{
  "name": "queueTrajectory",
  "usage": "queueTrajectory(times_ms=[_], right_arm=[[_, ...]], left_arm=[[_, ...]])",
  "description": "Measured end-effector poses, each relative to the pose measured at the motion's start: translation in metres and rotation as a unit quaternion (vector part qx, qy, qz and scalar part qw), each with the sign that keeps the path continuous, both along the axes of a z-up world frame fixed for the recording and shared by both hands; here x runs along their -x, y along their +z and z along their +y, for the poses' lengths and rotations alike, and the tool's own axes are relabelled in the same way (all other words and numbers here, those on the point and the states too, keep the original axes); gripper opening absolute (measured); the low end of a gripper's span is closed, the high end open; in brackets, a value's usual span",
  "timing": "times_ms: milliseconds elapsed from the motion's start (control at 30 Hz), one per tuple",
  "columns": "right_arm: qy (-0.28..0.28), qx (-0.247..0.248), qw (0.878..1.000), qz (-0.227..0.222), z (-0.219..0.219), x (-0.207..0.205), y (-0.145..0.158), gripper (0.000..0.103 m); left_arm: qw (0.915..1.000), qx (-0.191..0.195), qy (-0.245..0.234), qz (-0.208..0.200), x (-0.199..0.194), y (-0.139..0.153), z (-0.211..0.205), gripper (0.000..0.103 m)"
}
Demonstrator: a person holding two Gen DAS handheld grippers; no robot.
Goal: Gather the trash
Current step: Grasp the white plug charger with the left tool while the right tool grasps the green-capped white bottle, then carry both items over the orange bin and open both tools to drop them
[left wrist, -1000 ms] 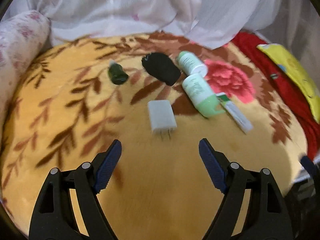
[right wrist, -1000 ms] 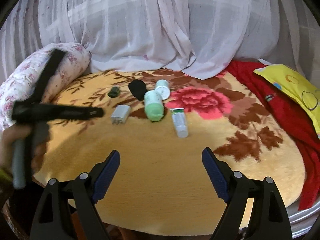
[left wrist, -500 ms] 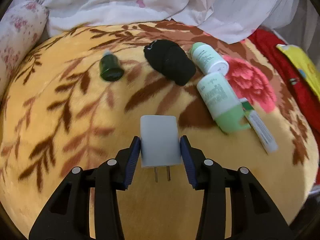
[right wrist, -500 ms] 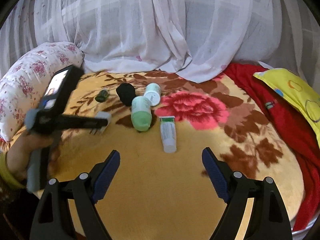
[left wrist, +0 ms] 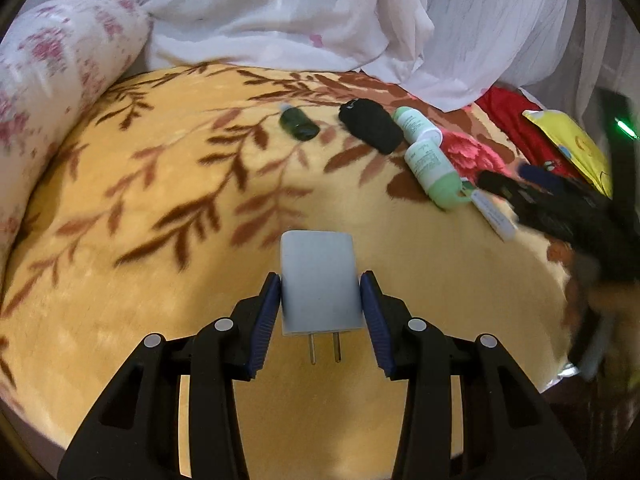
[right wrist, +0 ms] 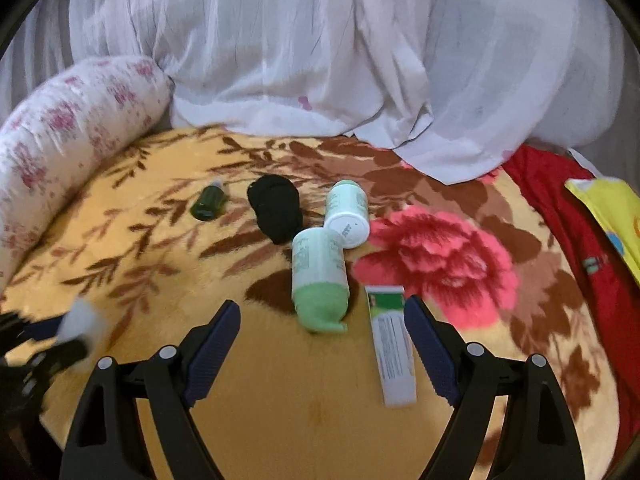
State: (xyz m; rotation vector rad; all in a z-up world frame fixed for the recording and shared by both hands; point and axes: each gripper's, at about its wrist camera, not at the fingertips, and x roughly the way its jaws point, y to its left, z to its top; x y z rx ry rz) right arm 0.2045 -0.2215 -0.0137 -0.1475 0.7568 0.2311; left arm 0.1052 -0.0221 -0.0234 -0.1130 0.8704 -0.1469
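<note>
On the yellow floral blanket (left wrist: pixel 160 320), the left gripper (left wrist: pixel 320 312) now clamps the white wall charger (left wrist: pixel 318 284), prongs toward the camera; a second ago its jaws stood wide with the charger lying ahead of them, so the first pickup looks made. The right gripper (right wrist: pixel 322 344) has closed in on the rest, jaws wide and empty above the green bottle (right wrist: pixel 318 276) and the boxed tube (right wrist: pixel 390 344). The white jar (right wrist: pixel 347 212), black bundle (right wrist: pixel 276 206), possibly a sock, and small dark bottle (right wrist: pixel 208 202) lie beyond.
</note>
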Motion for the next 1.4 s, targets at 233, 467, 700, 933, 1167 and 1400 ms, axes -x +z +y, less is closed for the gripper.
queueTrajectory(times_ms=[233,467,700,933,1167,1400], right_arm=[[-0.002,0.016,0.999,0.030,0.020,-0.040,-0.012,0.082],[-0.006,0.061,0.996,0.070,0.040,-0.080,-0.036,0.063],[-0.005,0.076,0.995,0.063,0.046,-0.070,-0.037,0.047],[0.024,0.032,0.999,0.026,0.048,-0.003,-0.002,0.046],[0.059,-0.013,0.998,-0.005,0.047,0.081,0.030,0.045],[0.066,-0.006,0.998,0.001,0.056,0.106,0.025,0.045]], left_arm=[[0.9997,0.019,0.009,0.008,0.026,-0.009,0.020,0.041],[0.9996,0.022,0.014,0.004,0.038,-0.010,0.028,0.041],[0.9996,0.022,0.014,-0.003,0.049,-0.008,0.028,0.041],[0.9993,0.033,-0.001,-0.017,0.074,0.007,0.023,0.040],[0.9993,0.023,-0.015,-0.027,0.110,0.020,0.020,0.025],[0.9999,0.002,0.011,-0.010,0.099,-0.006,0.025,0.020]])
